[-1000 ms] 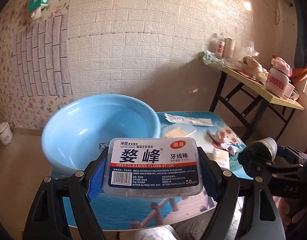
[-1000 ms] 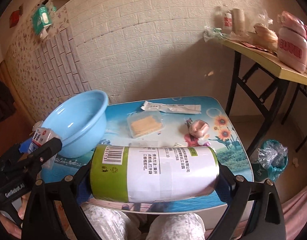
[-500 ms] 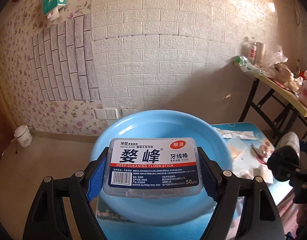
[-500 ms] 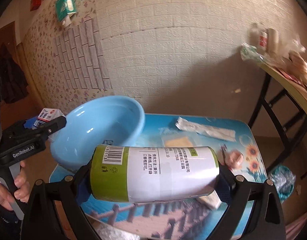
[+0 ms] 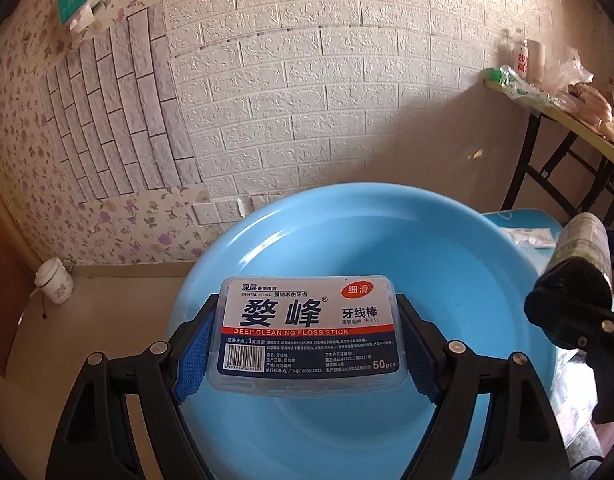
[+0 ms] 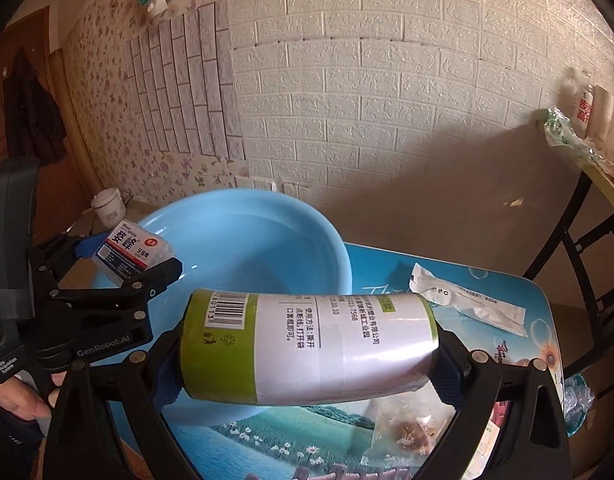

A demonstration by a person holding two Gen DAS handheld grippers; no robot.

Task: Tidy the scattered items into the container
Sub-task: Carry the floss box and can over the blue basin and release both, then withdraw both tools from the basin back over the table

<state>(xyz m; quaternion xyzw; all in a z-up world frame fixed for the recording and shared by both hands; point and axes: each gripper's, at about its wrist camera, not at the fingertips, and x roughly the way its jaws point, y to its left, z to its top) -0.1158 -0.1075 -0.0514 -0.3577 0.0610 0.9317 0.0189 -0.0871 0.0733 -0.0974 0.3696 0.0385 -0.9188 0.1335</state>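
A clear floss-stick box [image 5: 307, 336] with a blue and white label is pinched between the blue pads of my left gripper [image 5: 307, 346], which is shut on it above the bowl of the light blue basin [image 5: 427, 248]. In the right wrist view the same box [image 6: 131, 250] hangs over the basin's [image 6: 247, 240] left rim. My right gripper [image 6: 307, 354] is shut on a green and white can [image 6: 307, 344] held sideways, just in front of the basin's near rim. The basin looks empty inside.
The basin stands on a small picture-printed table [image 6: 519, 280]. On it lie a white sachet [image 6: 467, 304] and a clear snack bag [image 6: 407, 428]. A cluttered folding table [image 5: 567, 124] is at the right, a white jar [image 5: 53, 286] on the floor. A hand [image 6: 15, 396] grips the left tool.
Both grippers have swung left with their loads. The floss box now hangs over the basin's inside, and the can has come from over the table's middle up to the basin's rim.
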